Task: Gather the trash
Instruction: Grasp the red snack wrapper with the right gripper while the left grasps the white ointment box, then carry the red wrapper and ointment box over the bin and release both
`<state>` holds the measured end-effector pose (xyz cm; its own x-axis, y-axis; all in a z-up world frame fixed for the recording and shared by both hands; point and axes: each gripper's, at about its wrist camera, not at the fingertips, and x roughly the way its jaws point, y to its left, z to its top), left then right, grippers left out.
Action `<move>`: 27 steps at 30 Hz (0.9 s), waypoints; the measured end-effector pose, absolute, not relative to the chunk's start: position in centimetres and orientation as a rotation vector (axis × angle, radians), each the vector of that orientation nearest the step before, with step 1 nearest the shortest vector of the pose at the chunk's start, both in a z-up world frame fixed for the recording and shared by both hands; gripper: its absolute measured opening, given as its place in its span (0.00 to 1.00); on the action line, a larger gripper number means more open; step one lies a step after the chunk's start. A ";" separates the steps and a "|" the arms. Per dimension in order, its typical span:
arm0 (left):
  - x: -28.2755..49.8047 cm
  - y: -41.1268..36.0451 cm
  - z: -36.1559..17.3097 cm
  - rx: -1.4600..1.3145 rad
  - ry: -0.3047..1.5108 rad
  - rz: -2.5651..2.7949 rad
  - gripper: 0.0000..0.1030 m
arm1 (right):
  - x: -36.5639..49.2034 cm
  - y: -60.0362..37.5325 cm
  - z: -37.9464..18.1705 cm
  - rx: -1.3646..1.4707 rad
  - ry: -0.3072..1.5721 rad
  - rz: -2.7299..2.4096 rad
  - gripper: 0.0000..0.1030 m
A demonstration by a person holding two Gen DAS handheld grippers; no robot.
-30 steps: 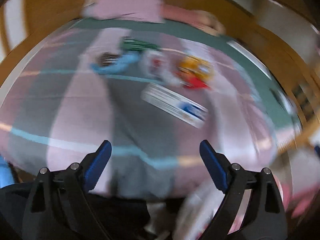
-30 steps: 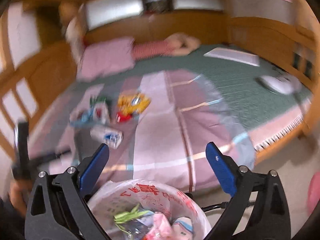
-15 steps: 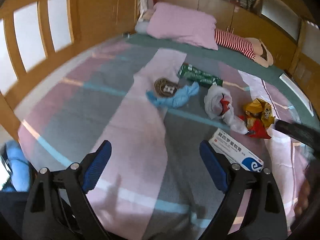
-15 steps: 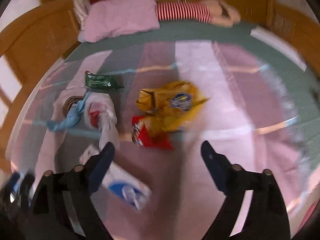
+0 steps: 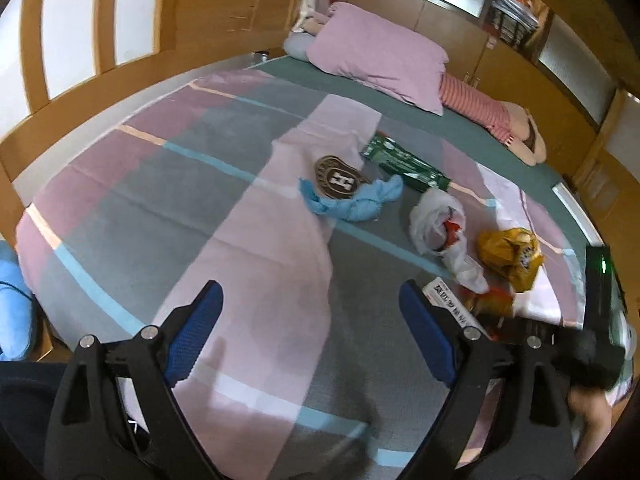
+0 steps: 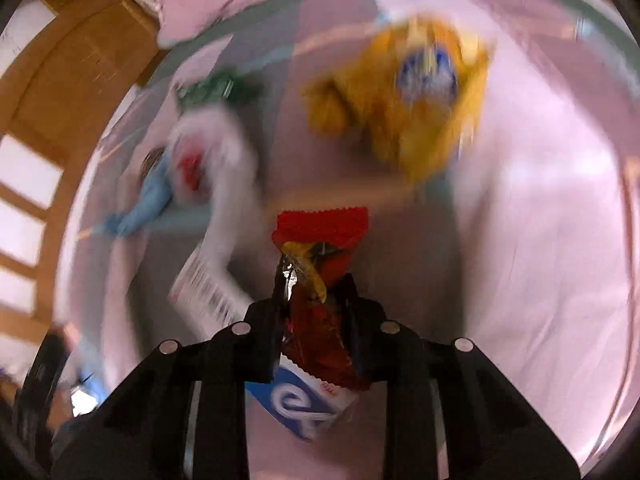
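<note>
Clamped between the black fingers of the right gripper (image 6: 314, 300) is a red wrapper (image 6: 320, 264), its zigzag top edge standing up past the fingertips and its lower end hanging back between the jaws. Just under it lies a white and blue box (image 6: 298, 410), flat on the striped blanket (image 6: 540, 240). The left gripper (image 5: 312, 332) hangs over the near part of the blanket with its blue pads (image 5: 196, 332) wide apart and nothing between them. Beyond the box lie a crumpled white bag (image 5: 436, 224) and a yellow snack bag (image 5: 510, 258), near each other. Farther on, a blue cloth (image 5: 356, 204) touches a round brown badge (image 5: 338, 178), with a green packet (image 5: 404, 162) just behind. At the far end a pink pillow (image 5: 380, 54) rests by the wooden headboard (image 5: 224, 4).
</note>
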<state>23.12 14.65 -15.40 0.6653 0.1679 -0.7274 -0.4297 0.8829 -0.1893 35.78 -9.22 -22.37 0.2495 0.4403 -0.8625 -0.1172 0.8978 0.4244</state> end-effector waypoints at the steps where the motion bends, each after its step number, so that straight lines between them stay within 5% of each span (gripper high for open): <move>1: 23.3 14.4 -15.4 -0.360 0.778 0.327 0.87 | 34.6 -9.2 -22.6 0.325 1.298 0.424 0.27; 17: 29.9 2.4 -22.3 -0.053 1.199 0.020 0.86 | 23.2 -19.1 -13.5 0.234 0.970 0.163 0.27; 21: 29.5 2.7 -22.2 -0.034 1.172 0.018 0.69 | 20.8 -18.9 -13.2 0.227 0.939 0.157 0.27; 23: 29.3 3.2 -21.8 -0.027 1.153 0.026 0.51 | 20.0 -18.4 -13.2 0.220 0.928 0.162 0.27; 27: 28.6 4.1 -21.3 -0.020 1.124 0.038 0.41 | 19.3 -17.1 -12.8 0.204 0.912 0.178 0.27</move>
<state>28.58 4.07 -21.26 0.4316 0.0204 -0.9019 -0.0410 0.9992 0.0030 19.32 -17.12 -12.80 0.6000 0.2390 -0.7634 -0.0665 0.9659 0.2502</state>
